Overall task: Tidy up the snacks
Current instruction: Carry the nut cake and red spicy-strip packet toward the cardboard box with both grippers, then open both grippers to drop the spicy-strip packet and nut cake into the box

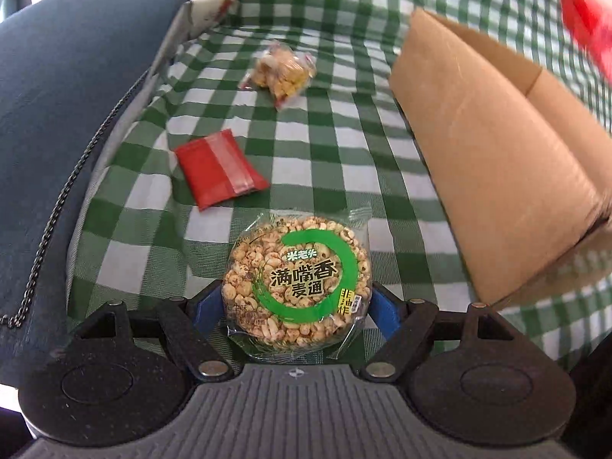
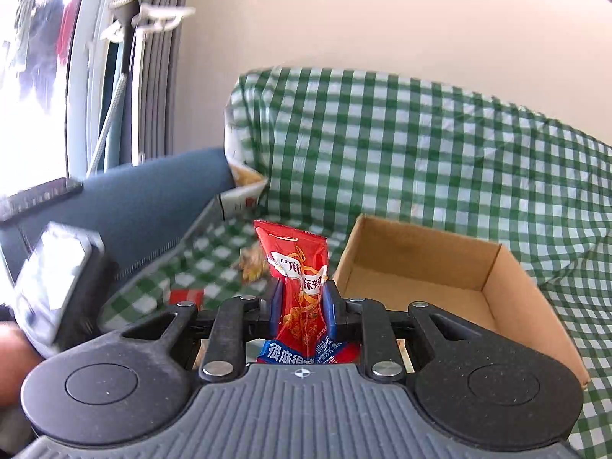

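A round puffed-grain cake packet with a green ring label fills the space between my left gripper's blue pads, which press on its two sides above the green checked cloth. My right gripper is shut on a red spicy-snack packet, held upright just left of the open cardboard box. On the cloth lie a small red packet and a clear bag of yellow snacks. The box stands to the right of my left gripper.
A blue cushioned armrest borders the cloth on the left, with a white patterned cushion behind it. The checked backrest rises behind the box. A window is at far left. A hand carries the left gripper's body.
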Demonstrator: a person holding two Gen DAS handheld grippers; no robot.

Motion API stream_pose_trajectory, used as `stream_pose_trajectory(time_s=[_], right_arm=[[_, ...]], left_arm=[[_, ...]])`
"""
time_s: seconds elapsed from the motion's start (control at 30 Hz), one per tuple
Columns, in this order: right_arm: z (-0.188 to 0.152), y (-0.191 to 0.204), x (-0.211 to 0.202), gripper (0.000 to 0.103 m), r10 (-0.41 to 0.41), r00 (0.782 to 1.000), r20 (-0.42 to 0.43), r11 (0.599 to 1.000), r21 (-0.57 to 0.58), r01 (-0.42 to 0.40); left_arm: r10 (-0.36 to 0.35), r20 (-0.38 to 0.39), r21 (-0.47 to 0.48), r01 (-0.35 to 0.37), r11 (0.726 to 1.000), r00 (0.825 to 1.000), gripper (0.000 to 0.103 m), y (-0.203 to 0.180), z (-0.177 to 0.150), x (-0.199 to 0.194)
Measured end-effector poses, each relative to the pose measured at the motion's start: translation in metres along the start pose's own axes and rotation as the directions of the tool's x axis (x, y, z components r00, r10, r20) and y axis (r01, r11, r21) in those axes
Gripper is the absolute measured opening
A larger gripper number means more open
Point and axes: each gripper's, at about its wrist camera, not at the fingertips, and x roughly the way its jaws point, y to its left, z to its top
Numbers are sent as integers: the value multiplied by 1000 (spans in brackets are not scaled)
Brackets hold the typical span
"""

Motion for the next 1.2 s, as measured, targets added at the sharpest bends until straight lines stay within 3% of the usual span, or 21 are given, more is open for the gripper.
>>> stream_pose_trajectory(time_s=[0.13,0.2,0.33,0.5,0.63,0.73,0.8,0.87,0.97,1.07,1.17,1.2], right_arm=[[-15,-12,14,23,-14,998,-57,1000,21,15],[-9,-18,13,3,-1,1000,-15,999,44,2],[-12,-28,20,3,-2,999,-36,995,99,5],[-20,-27,26,4,-52,997,-65,997,61,56],[-20,-36,26,5,-51,996,-70,993,100,57],[-20,-39,27,15,-62,996,-70,991,117,70],[-18,-42,24,31,-80,995,-54,987,132,87],[-13,-48,17,57,-112,994,-20,980,165,113],[-3,-66,-1,74,-191,981,46,959,224,176],[6,-87,-19,86,-309,945,112,925,265,271],[9,-112,-29,93,-349,928,129,907,296,299],[8,-120,-31,94,-349,929,125,904,305,298]], left_arm=[[25,5,44,-25,999,1000,85,-10,-6,4],[38,0,50,-38,998,999,85,-13,-3,10],[59,-4,56,-58,997,998,85,-19,0,17],[67,6,68,-68,995,998,84,-23,2,20],[72,38,57,-74,996,997,84,-23,3,16],[61,114,42,-66,997,992,83,-22,6,3],[32,190,39,-40,998,981,83,-23,9,-14],[-9,264,20,4,1000,964,84,-26,16,-35],[-88,321,-8,96,995,943,84,-38,33,-63],[-186,378,27,190,981,907,84,-68,59,-86],[-368,386,113,353,929,846,91,-105,83,-105],[-404,377,140,380,914,834,92,-116,89,-109]])
